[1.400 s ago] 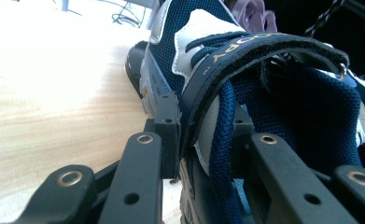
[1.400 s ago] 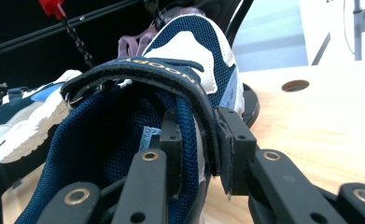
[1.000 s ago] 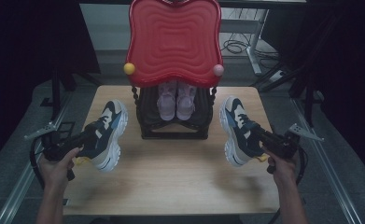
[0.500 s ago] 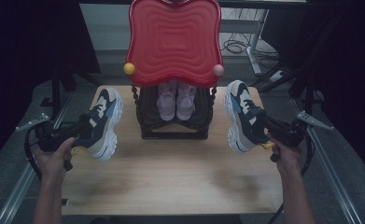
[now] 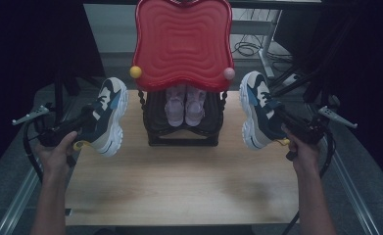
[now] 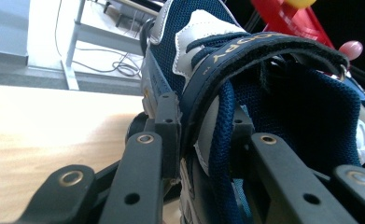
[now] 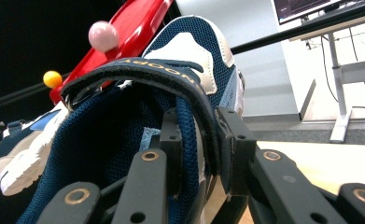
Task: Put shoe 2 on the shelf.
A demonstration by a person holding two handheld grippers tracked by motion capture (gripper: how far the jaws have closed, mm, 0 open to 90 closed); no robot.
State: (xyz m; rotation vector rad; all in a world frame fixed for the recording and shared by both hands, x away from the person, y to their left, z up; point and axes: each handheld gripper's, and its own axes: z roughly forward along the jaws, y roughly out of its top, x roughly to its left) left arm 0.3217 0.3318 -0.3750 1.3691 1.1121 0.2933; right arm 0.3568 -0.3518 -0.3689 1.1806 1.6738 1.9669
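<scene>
The left gripper [image 5: 88, 122] holds a navy and white sneaker [image 5: 107, 116] by its collar: one jaw is inside the shoe opening, the other presses the outer side, and the strap passes just above them. The right gripper [image 5: 282, 120] grips the second sneaker [image 5: 256, 108] in the same way, with its side wall pinched between the jaws. Both shoes hang above the wooden table [image 5: 179, 181], one at each side of a black rack [image 5: 181, 132] with a red top [image 5: 183, 41]. A pair of pink shoes [image 5: 184, 105] stands inside the rack.
</scene>
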